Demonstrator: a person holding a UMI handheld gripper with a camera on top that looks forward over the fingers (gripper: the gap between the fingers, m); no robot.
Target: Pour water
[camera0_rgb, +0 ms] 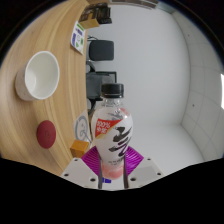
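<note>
Hiding the bottle's (115, 135) base and the inner faces of the purple pads (97, 160), since the bottle stands right in front of them; label print too small to read. Gripper (114, 172) closed to the bottle's width, both fingers pressing its lower body, holding it upright and lifted off the wooden table (30, 120). White cap on top, pink liquid showing low down. Beside it on the table: a white bowl (40, 74), well apart, and a dark red coaster (47, 132) nearer the fingers. Table edge curving just left of the bottle; open pale floor (165, 75) beyond and to the right. Dark cluttered shapes behind the bottle, hard to make out.
</note>
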